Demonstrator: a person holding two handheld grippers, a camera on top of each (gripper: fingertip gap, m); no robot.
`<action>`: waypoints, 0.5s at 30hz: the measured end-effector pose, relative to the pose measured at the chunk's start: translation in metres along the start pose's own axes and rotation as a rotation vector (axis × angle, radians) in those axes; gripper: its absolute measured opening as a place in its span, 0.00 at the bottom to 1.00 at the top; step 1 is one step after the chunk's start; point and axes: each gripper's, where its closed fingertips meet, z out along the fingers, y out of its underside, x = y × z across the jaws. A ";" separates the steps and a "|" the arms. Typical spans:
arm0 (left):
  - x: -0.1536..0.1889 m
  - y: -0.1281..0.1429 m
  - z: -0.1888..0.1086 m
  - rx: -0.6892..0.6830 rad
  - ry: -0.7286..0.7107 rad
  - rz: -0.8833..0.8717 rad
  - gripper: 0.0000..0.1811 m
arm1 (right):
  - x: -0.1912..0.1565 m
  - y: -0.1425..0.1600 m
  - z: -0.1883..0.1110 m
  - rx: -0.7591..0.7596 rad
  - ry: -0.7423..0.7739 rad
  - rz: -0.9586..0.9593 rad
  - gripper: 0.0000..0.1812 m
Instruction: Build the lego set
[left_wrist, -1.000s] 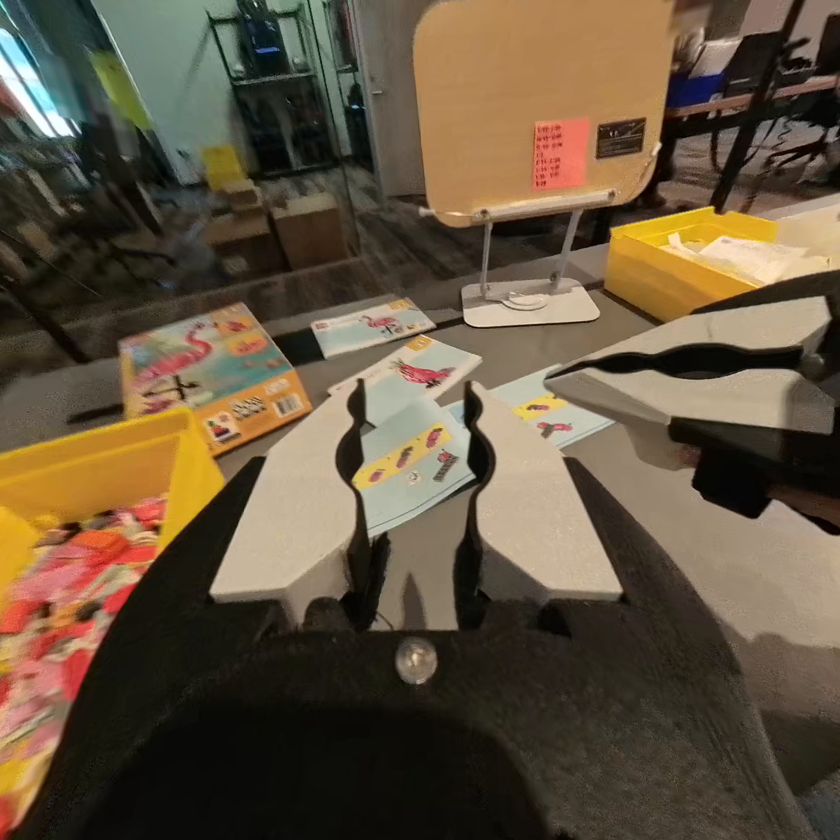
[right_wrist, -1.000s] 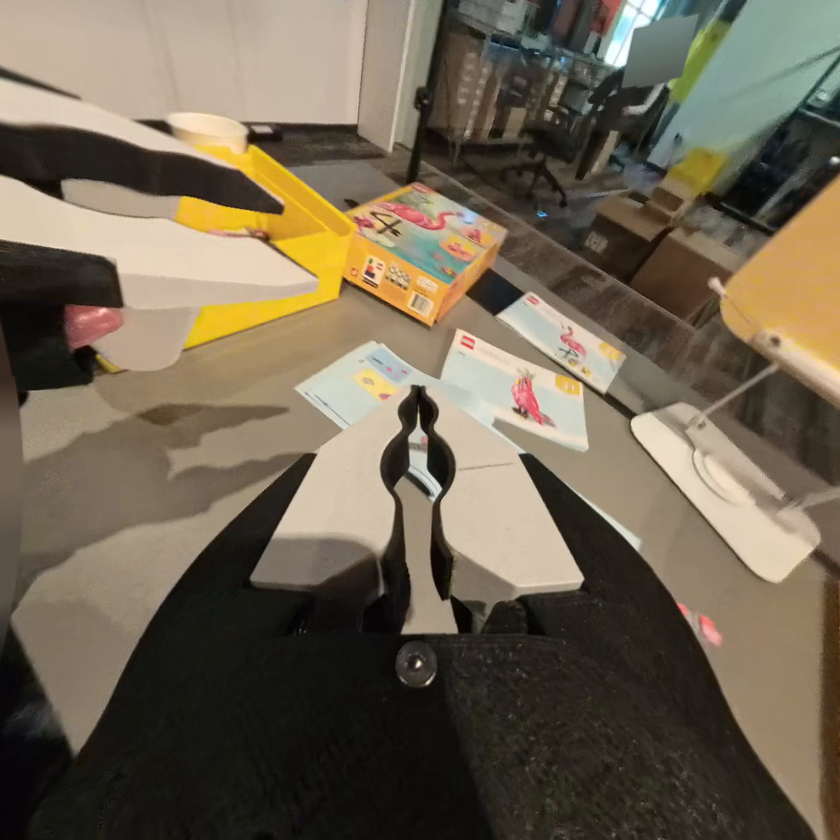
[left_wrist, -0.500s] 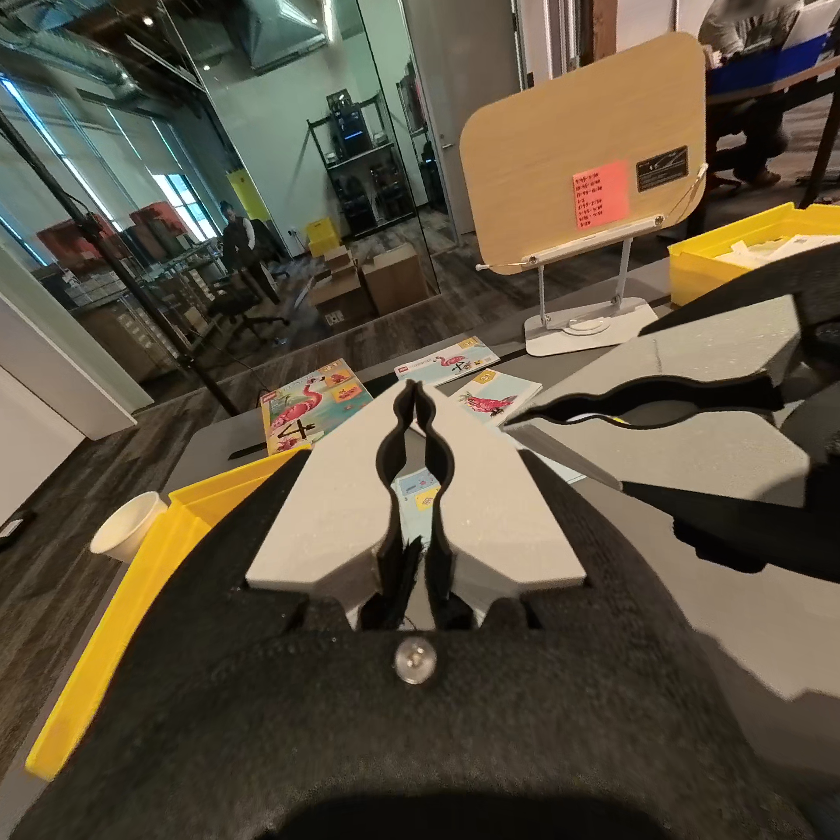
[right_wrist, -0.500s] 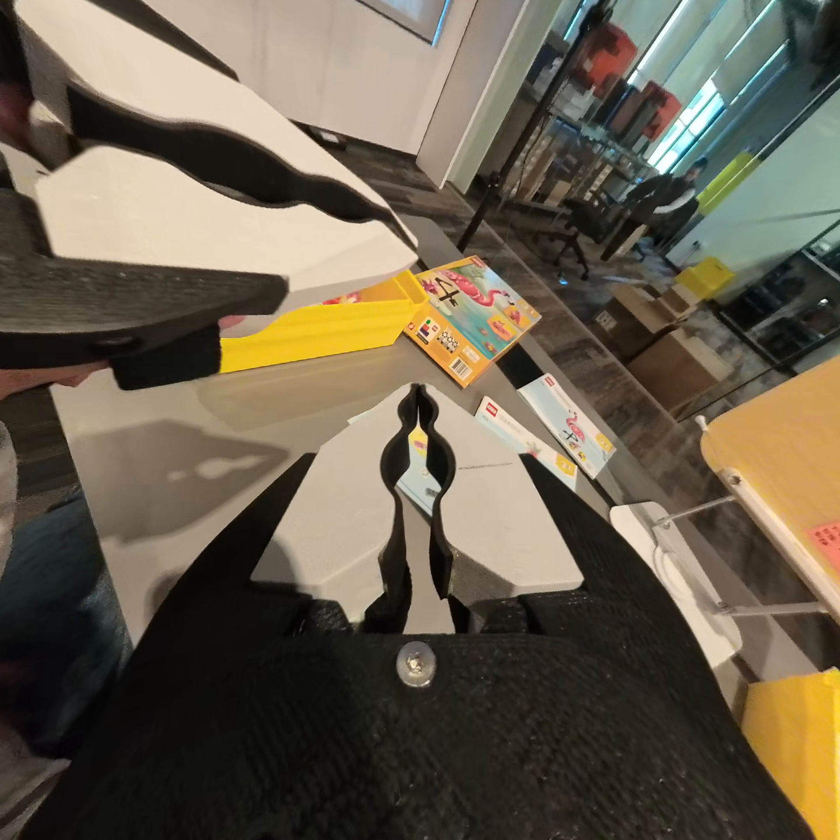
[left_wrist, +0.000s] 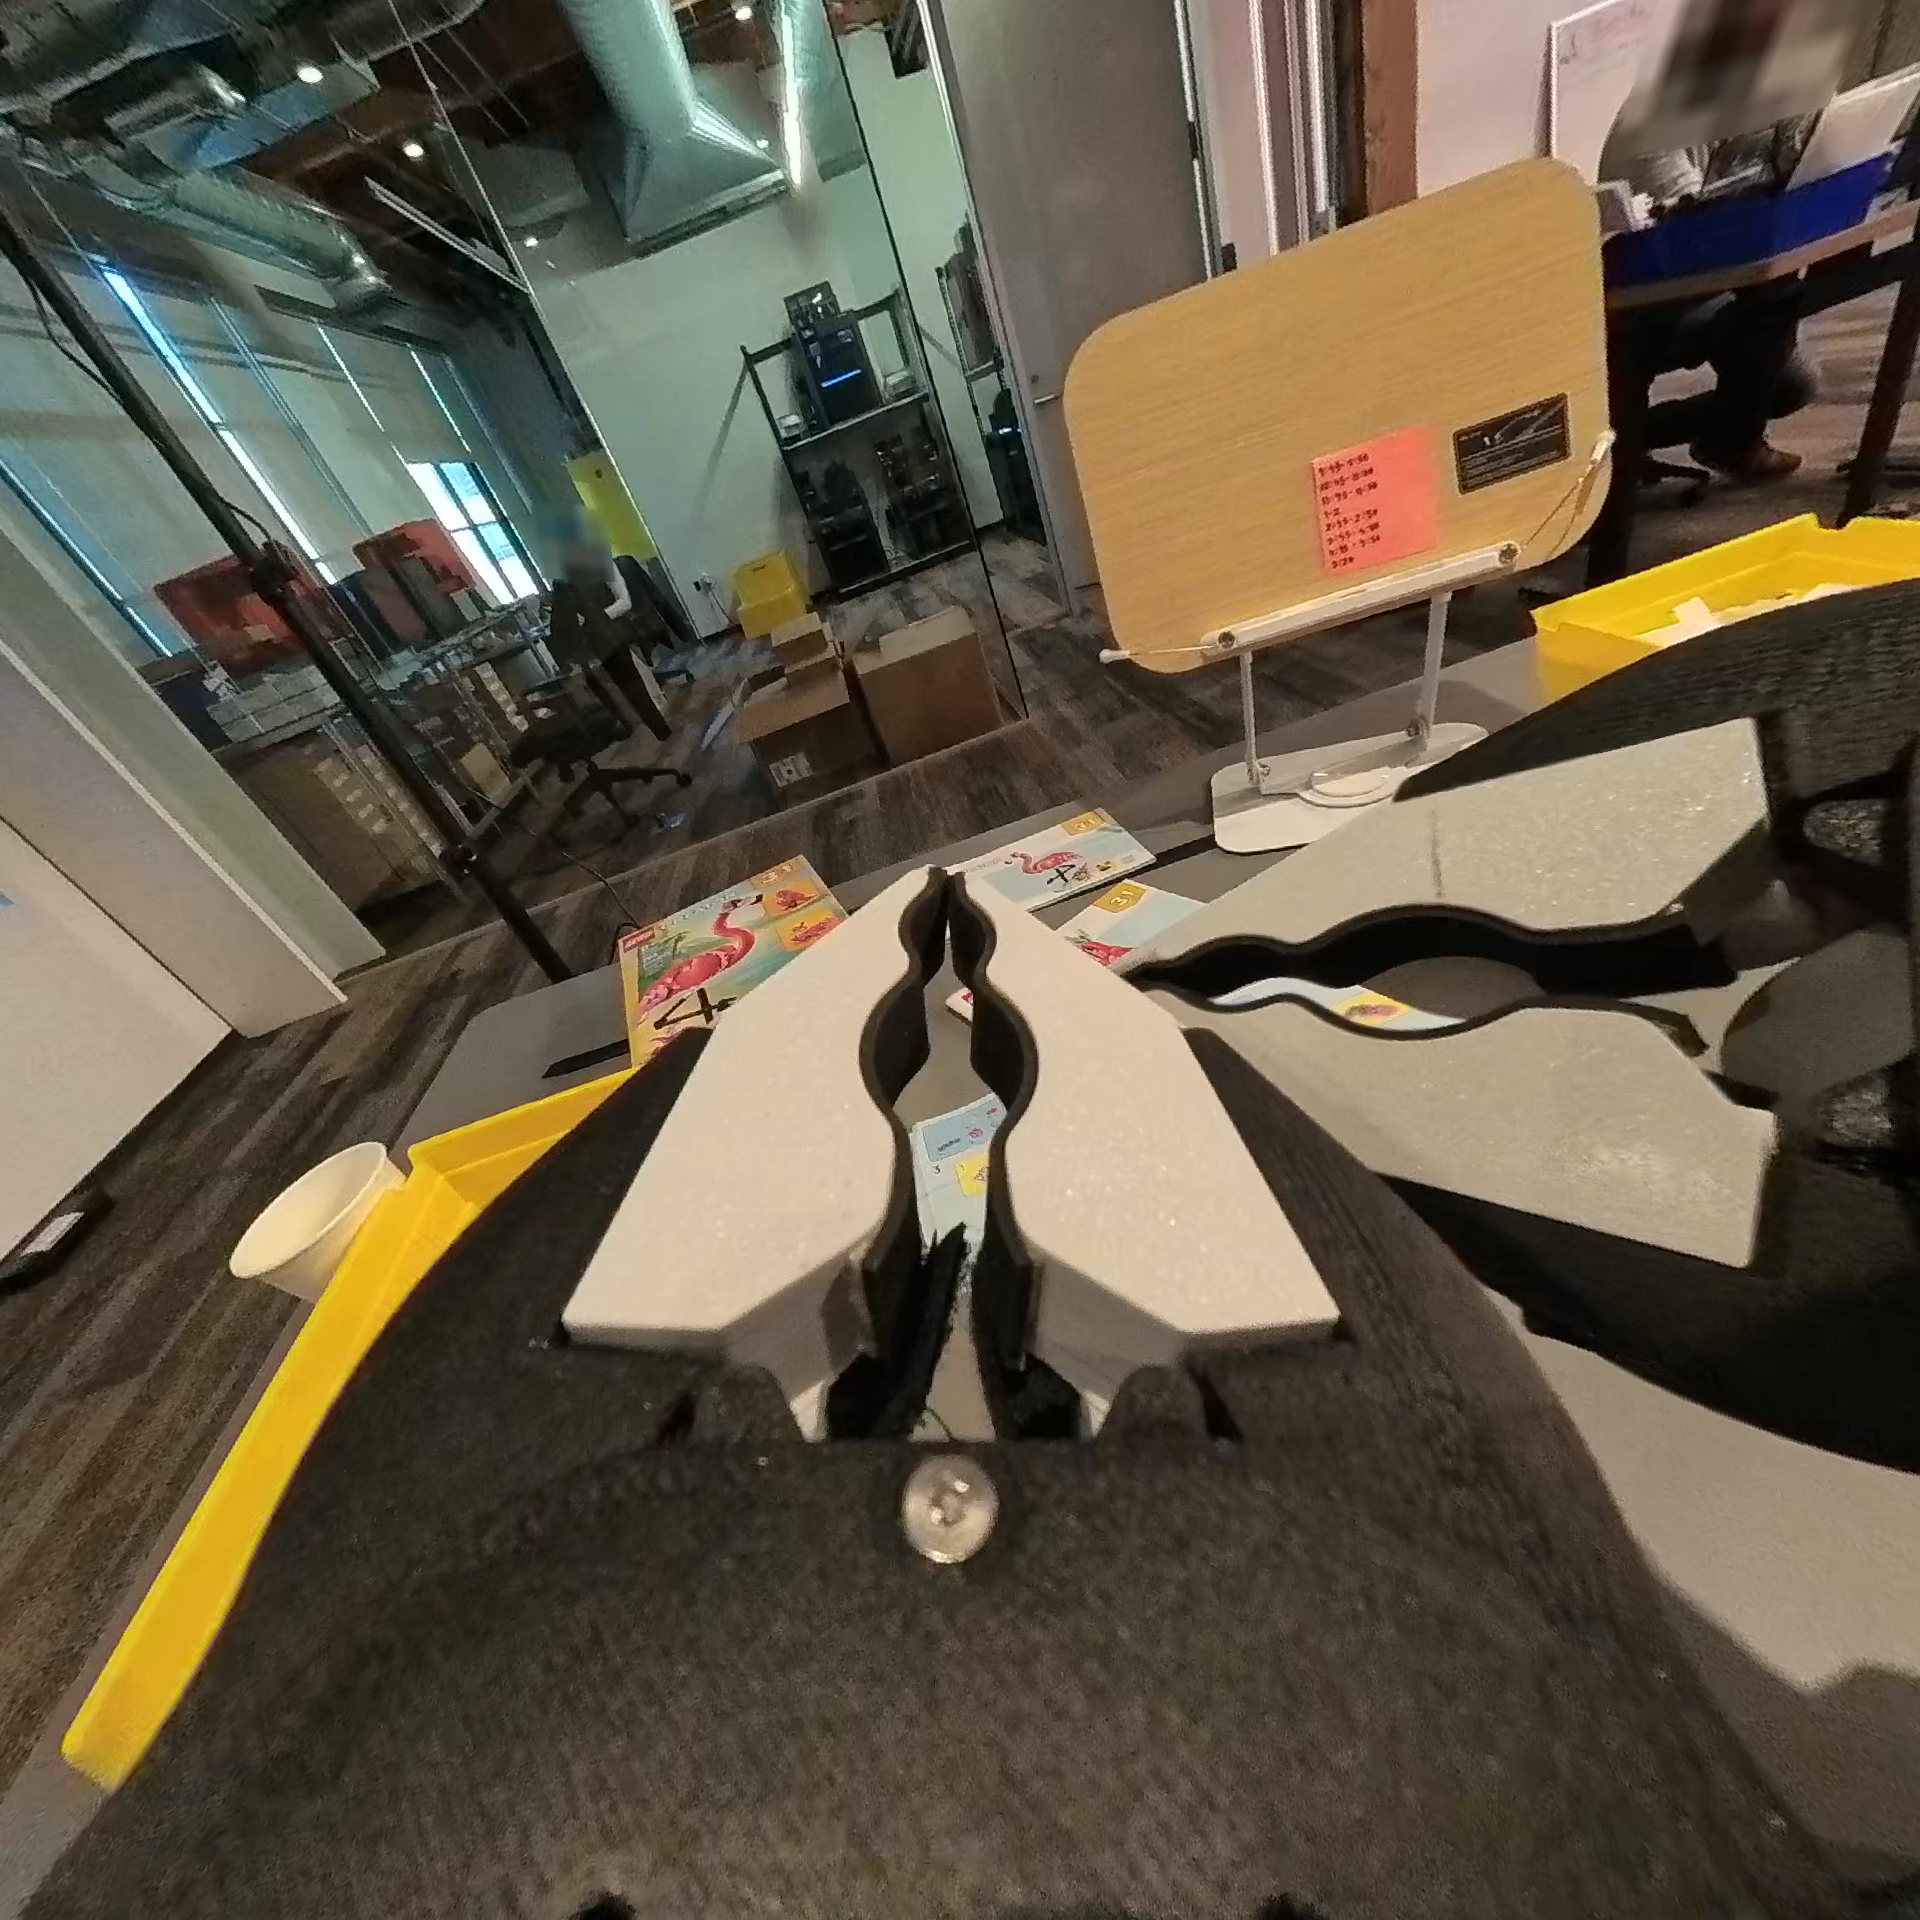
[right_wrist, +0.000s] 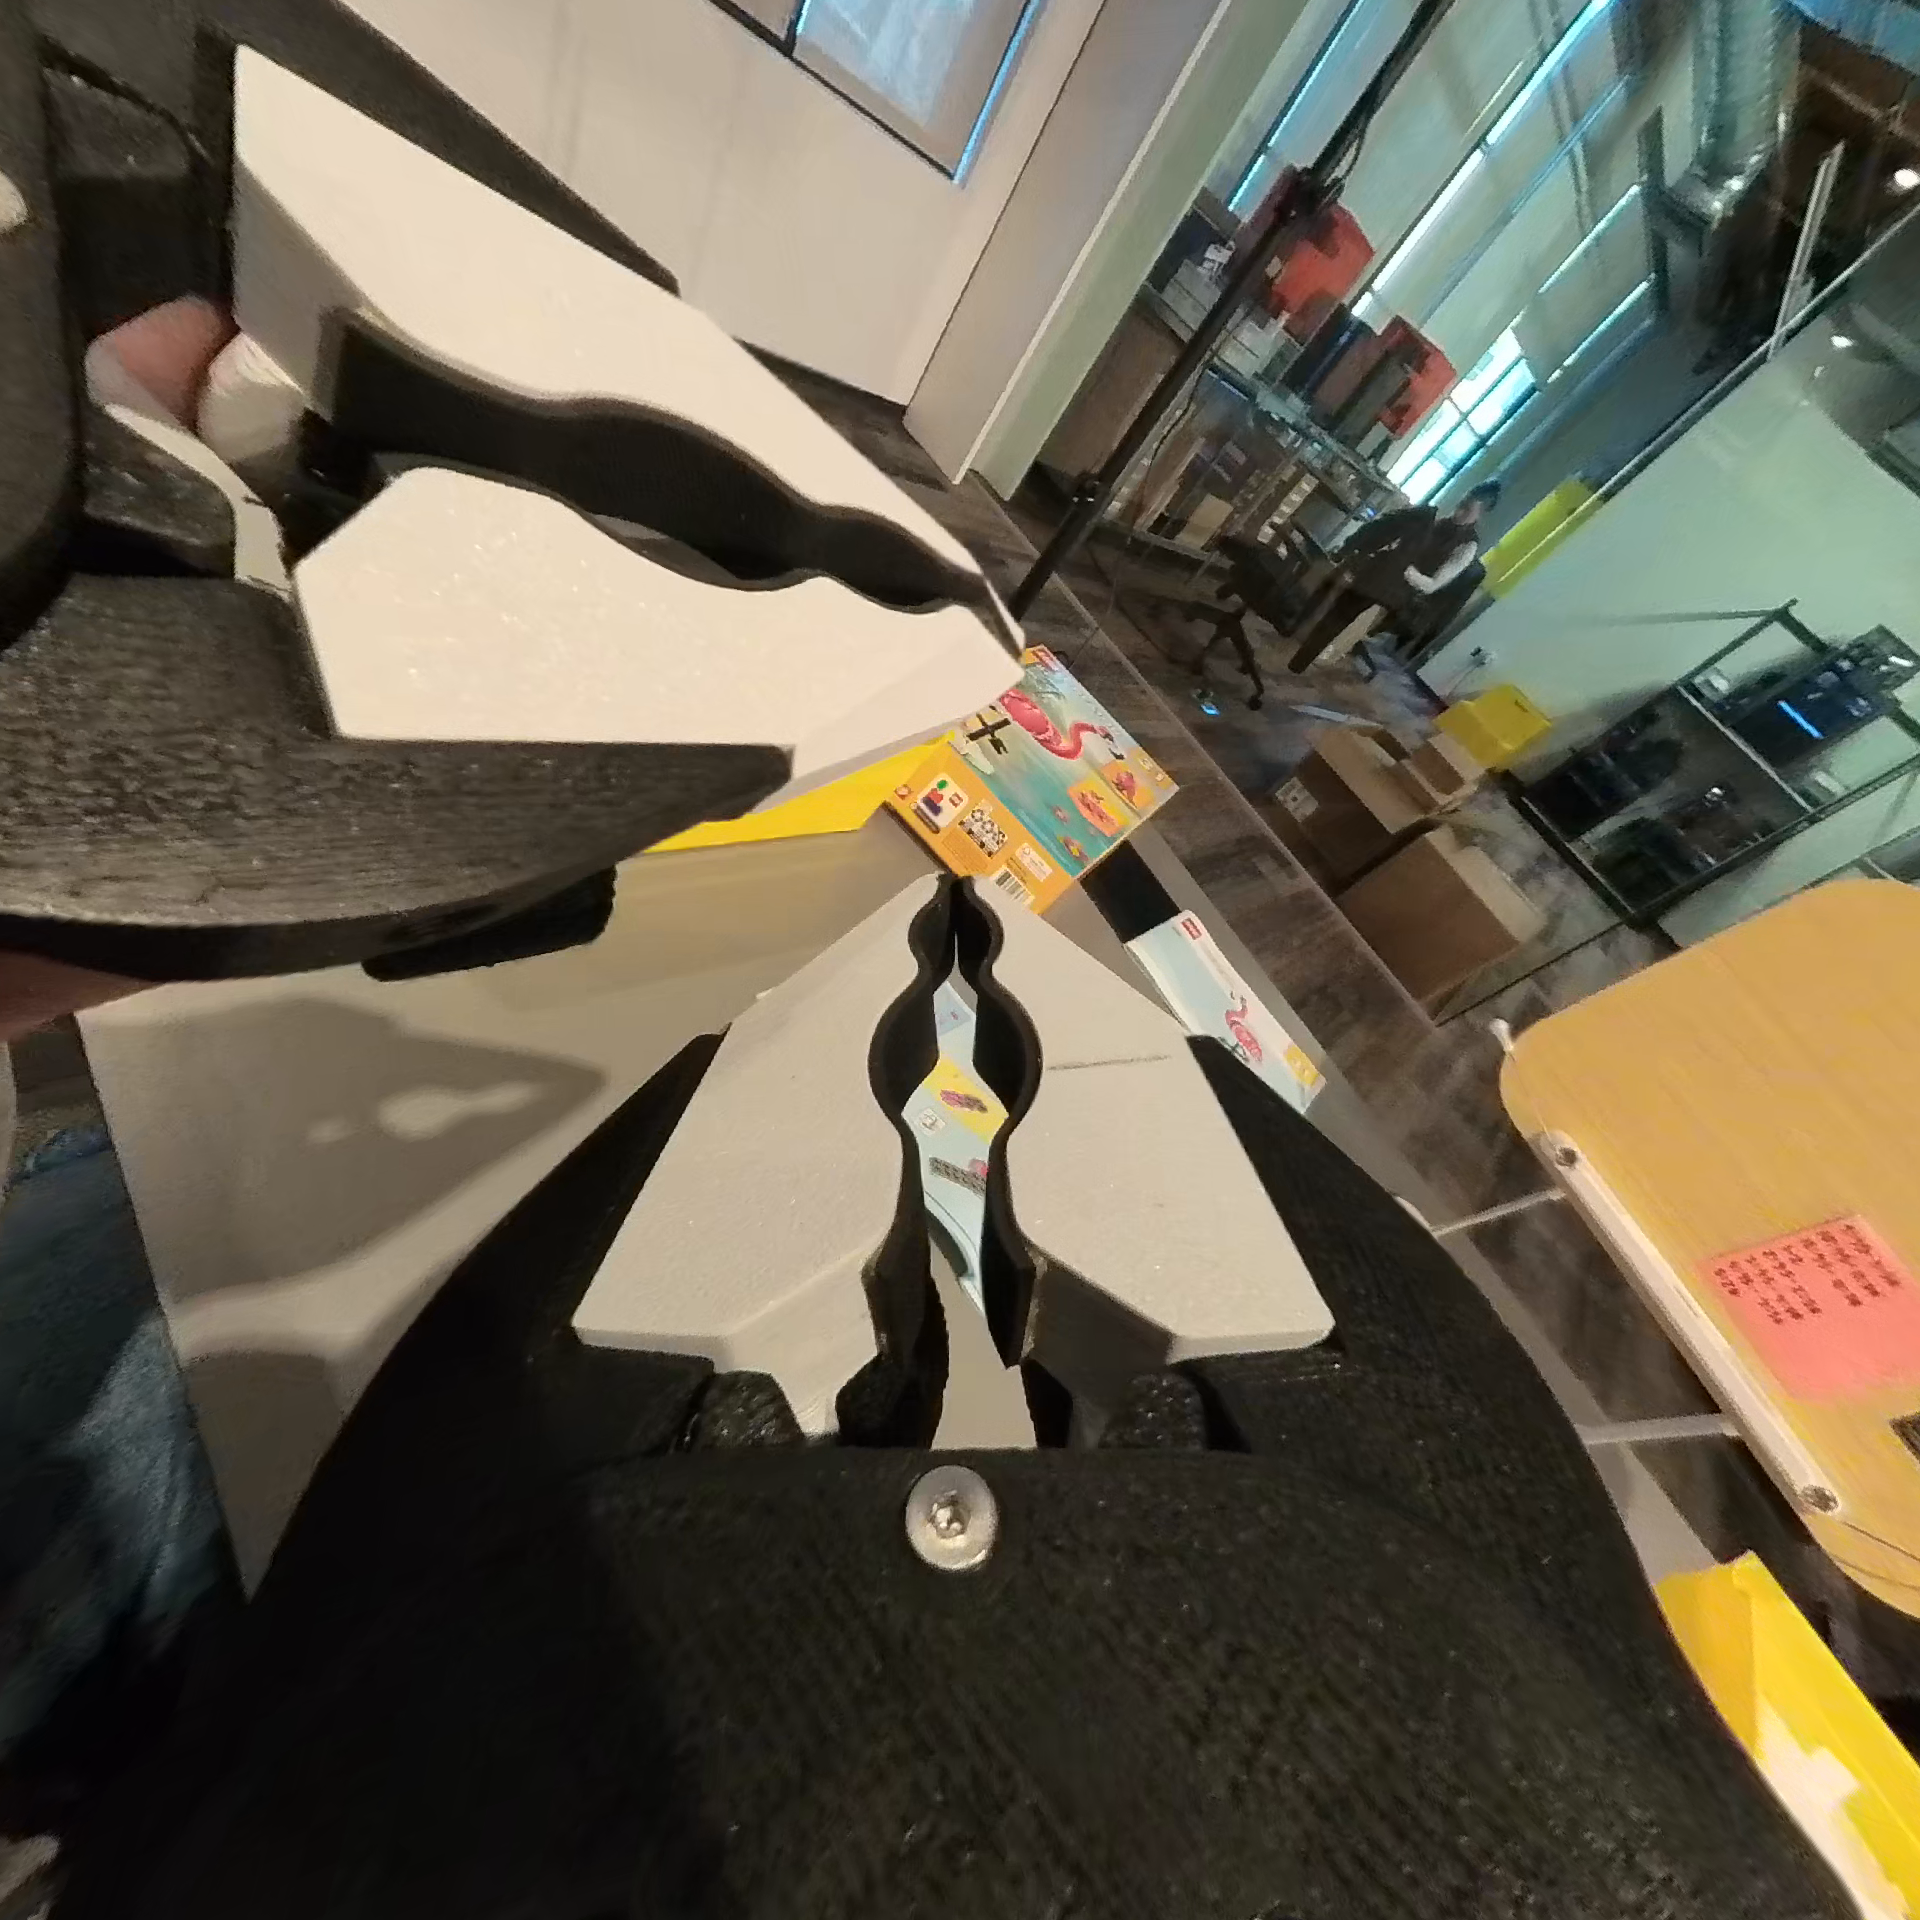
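Note:
My left gripper (left_wrist: 948, 883) is shut and empty, held up above the grey table (left_wrist: 1704, 1558). My right gripper (right_wrist: 954, 888) is shut and empty too. Each shows in the other's view, close alongside: the right gripper (left_wrist: 1138, 971) on the right, the left gripper (right_wrist: 1013, 634) at the upper left. The orange Lego box (left_wrist: 717, 956) (right_wrist: 1039, 779) lies flat beyond the tips. Instruction booklets (left_wrist: 1060, 868) (right_wrist: 1226, 1008) lie next to it. An open booklet page (right_wrist: 956, 1122) shows through my right jaws. No loose bricks are in sight.
A yellow bin (left_wrist: 312, 1351) (right_wrist: 810, 810) stands at the table's left, a paper cup (left_wrist: 312, 1216) beside it. A wooden book stand (left_wrist: 1340, 416) (right_wrist: 1714, 1195) stands at the back. A second yellow bin (left_wrist: 1662, 613) (right_wrist: 1766, 1683) is on the right. Glass walls lie beyond. Left and right tips are no more than a few centimetres apart.
My left gripper has gone from open to shut. Both grippers have lifted and tilted up from the table and moved closer together. The bin's bricks have dropped out of view.

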 end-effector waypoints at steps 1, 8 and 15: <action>-0.001 0.001 0.001 0.000 -0.002 -0.003 0.00 | 0.000 0.001 0.001 -0.005 0.001 -0.002 0.00; -0.003 0.006 0.004 -0.003 -0.005 -0.013 0.00 | -0.004 0.004 0.005 -0.008 -0.003 -0.005 0.00; -0.004 0.030 0.013 -0.025 0.050 -0.064 0.00 | -0.006 0.013 0.017 -0.027 -0.022 0.018 0.00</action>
